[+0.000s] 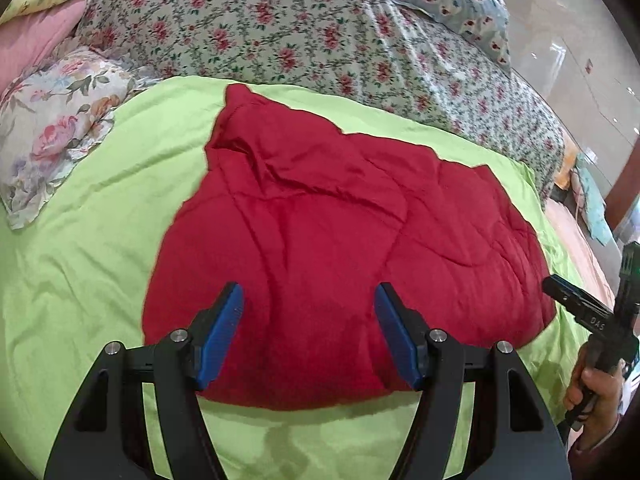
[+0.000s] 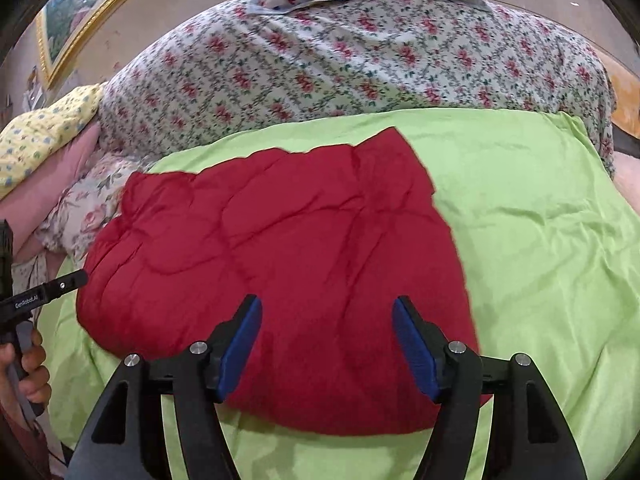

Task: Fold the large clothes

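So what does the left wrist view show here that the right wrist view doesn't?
Only the left wrist view shows the open left gripper head-on, and the right gripper's body at its right edge. Only the right wrist view shows the gold-framed picture and the open right gripper head-on. Both show the crumpled red quilted garment lying on the lime green sheet, ungripped, with the rose-patterned floral bedspread behind.

The red garment (image 1: 344,248) (image 2: 280,264) lies folded into a thick, rounded bundle on the light green sheet (image 1: 80,264) (image 2: 540,240) — creased, with soft ridges across its top. One corner points toward the far side — the near edge bulges.
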A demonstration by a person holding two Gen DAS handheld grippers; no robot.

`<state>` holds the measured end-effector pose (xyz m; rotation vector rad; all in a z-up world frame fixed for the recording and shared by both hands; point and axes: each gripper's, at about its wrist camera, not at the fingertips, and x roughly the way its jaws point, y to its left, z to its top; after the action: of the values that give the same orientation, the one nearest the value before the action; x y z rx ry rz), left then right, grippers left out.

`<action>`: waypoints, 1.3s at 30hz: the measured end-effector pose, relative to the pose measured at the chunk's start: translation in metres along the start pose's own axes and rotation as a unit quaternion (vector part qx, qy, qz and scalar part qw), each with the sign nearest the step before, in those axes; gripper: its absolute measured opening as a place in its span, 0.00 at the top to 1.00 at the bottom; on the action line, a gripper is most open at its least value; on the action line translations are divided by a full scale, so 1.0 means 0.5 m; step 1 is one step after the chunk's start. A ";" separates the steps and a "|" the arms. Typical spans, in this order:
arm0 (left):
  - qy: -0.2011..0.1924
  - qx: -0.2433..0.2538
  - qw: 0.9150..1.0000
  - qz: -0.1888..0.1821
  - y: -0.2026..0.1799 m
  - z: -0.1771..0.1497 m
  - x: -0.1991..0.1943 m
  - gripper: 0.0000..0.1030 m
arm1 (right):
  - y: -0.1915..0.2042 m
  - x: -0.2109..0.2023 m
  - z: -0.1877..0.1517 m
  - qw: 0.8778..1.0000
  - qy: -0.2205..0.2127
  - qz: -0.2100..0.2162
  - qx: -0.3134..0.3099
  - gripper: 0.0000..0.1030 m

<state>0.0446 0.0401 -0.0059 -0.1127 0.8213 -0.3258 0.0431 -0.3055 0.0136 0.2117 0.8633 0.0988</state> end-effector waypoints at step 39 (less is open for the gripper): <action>0.052 0.022 0.996 0.064 -0.050 0.029 0.148 0.18 | 0.020 0.151 0.036 0.999 0.017 -0.046 -0.013 0.24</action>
<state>0.0963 -0.0084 -0.0421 -0.0008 0.9201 -0.2298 0.1056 -0.2855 -0.0289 0.1457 0.9045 0.0270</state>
